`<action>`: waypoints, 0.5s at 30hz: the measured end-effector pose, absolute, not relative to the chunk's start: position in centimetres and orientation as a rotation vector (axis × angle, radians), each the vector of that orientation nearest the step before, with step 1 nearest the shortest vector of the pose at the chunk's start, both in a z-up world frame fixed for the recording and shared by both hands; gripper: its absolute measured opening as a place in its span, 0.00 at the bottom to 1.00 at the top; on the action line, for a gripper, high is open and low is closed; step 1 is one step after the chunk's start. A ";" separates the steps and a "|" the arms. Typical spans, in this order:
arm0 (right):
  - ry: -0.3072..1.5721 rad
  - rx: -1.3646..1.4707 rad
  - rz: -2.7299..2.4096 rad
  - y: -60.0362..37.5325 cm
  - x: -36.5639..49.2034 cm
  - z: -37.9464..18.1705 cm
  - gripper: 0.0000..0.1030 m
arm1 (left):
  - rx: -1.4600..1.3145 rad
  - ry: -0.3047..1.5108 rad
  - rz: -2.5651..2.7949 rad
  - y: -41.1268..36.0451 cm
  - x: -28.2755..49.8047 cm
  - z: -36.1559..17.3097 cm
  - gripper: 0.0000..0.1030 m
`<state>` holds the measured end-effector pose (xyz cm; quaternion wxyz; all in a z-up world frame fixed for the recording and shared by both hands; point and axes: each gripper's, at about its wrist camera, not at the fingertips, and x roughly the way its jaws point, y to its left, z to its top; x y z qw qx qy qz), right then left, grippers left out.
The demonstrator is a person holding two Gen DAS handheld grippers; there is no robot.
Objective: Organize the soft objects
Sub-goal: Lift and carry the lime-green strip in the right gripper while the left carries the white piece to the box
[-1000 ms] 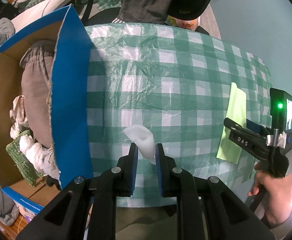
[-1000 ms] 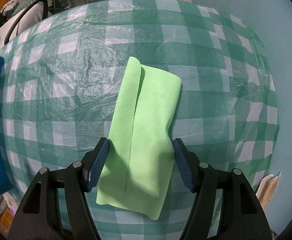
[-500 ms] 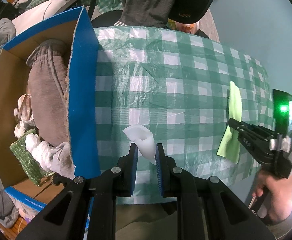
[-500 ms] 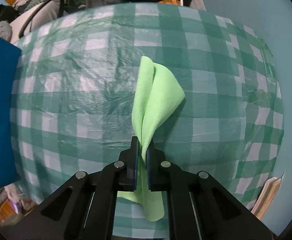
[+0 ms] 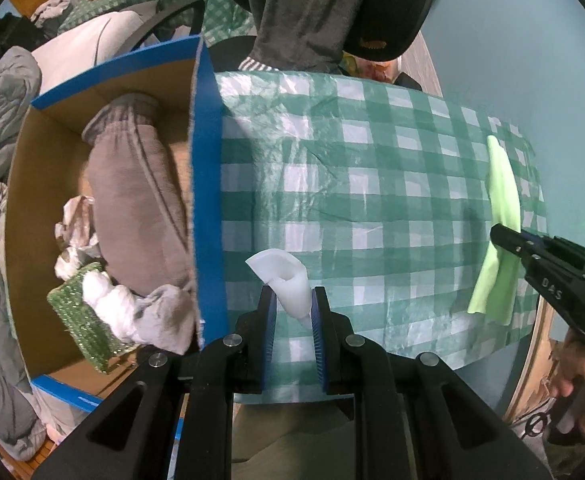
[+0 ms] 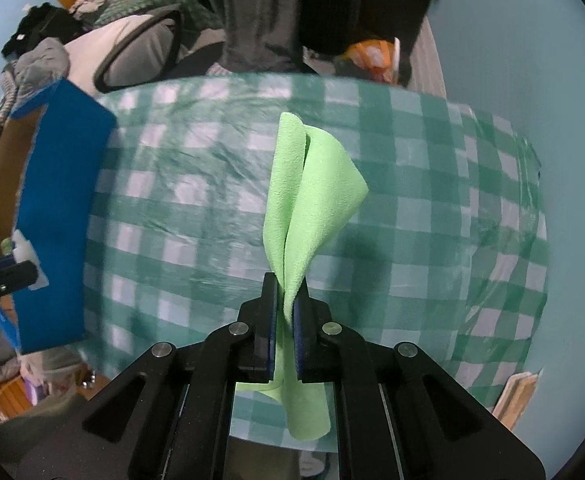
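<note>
My left gripper point(image 5: 292, 294) is shut on a small white soft piece point(image 5: 286, 280), held just above the checked table beside the box wall. The right gripper point(image 6: 283, 280) is shut on a lime-green cloth point(image 6: 312, 192), which hangs pinched and folded above the table. From the left wrist view the same green cloth point(image 5: 500, 216) dangles from the right gripper point(image 5: 496, 234) at the far right, with a hand point(image 5: 576, 392) below it. The blue cardboard box point(image 5: 206, 200) at the left holds a grey-brown garment point(image 5: 136, 208), white rags point(image 5: 104, 292) and a green sponge point(image 5: 84, 320).
A green-and-white checked tablecloth point(image 5: 372, 184) covers the table. The box's blue flap point(image 6: 60, 208) stands tall at the table's left edge. A chair with dark clothing point(image 5: 324, 12) sits behind the table. Grey bedding point(image 5: 0, 108) is piled left of the box. A pale blue wall point(image 6: 532, 60) borders the right.
The right gripper closed on the flat green cloth and lifted it off the table, so it now hangs bunched. The left gripper rose a little, still holding the white piece.
</note>
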<state>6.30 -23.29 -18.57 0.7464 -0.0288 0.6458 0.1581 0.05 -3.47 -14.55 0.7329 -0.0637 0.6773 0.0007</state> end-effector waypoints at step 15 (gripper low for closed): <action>1.329 -0.097 0.512 -16.6 6.5 -13.5 0.06 | -0.165 1.450 0.040 0.6 -0.9 -12.0 0.17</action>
